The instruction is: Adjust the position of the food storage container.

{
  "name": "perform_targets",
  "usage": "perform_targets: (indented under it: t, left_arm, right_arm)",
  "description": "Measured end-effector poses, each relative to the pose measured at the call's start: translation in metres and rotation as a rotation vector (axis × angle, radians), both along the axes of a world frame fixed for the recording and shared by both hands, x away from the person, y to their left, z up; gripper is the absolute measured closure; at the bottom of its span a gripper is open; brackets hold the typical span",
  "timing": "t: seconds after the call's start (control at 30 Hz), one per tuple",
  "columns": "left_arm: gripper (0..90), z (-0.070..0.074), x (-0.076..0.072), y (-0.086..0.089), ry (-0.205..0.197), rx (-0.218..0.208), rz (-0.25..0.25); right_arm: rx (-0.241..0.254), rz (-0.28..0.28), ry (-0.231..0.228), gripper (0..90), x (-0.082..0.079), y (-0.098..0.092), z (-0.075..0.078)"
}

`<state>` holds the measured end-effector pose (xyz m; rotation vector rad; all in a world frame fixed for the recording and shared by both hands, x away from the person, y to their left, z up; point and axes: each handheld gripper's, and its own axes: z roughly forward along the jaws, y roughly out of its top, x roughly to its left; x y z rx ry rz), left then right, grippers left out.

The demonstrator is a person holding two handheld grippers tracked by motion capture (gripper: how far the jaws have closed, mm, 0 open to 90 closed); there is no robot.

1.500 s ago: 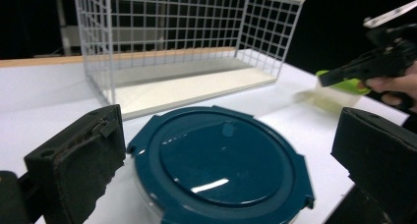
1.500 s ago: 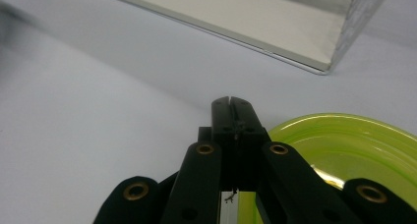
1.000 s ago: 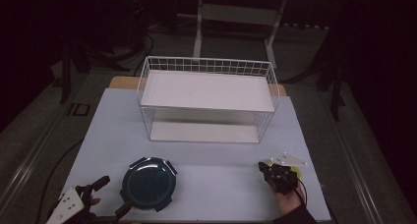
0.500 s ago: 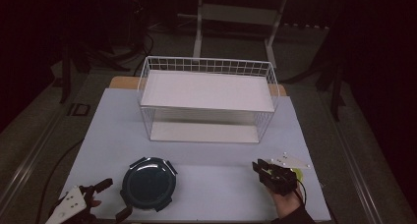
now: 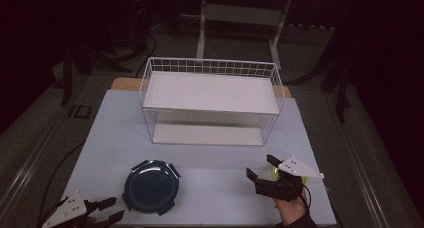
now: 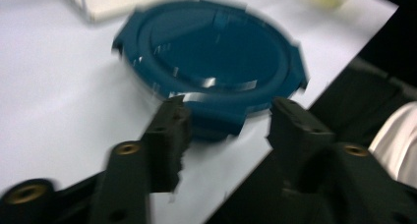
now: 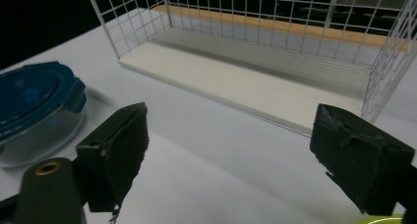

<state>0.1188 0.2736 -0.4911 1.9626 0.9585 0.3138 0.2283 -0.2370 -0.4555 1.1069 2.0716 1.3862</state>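
A round clear container with a dark blue clip lid sits on the white table near its front left. My left gripper lies low at the front left corner, pointing at the container's near side. In the left gripper view, its jaws have just been closing and now straddle a clip of the blue lid with a gap still showing. My right gripper, at the front right, has just been opening; its jaws stand wide with nothing between them. A small yellow thing lies just under it.
A white wire rack with two shelves stands across the middle of the table, its lower shelf open toward me. The table's front edge runs just behind both grippers, with dark floor around.
My right gripper's jaws went from shut to wide apart while the hand rose slightly. My left gripper's jaws narrowed around the lid's clip. The container has not moved.
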Motion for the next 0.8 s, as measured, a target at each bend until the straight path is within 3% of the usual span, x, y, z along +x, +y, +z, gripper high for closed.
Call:
perform_targets:
  t: [0.1,0.13,0.23,0.33,0.8]
  left_arm:
    - [65.4,-0.003,0.001,0.002,0.021,0.011,0.002]
    - [70.3,-0.005,0.002,0.002,0.026,0.026,-0.001]
    - [78.0,-0.009,0.004,-0.003,0.034,0.076,-0.001]
    - [87.5,-0.012,0.011,-0.006,0.057,0.111,0.034]
    - [88.8,-0.021,0.024,-0.017,0.082,0.177,0.021]
  right_arm:
    - [0.019,0.018,-0.009,13.6,-0.001,0.0,0.0]
    - [0.051,0.029,-0.008,13.9,-0.001,-0.002,0.0]
    - [0.066,0.031,-0.012,14.2,0.0,-0.003,0.001]
    - [0.062,0.035,-0.003,14.3,-0.002,-0.004,0.0]
    - [0.048,0.056,0.013,14.5,-0.003,0.001,-0.005]
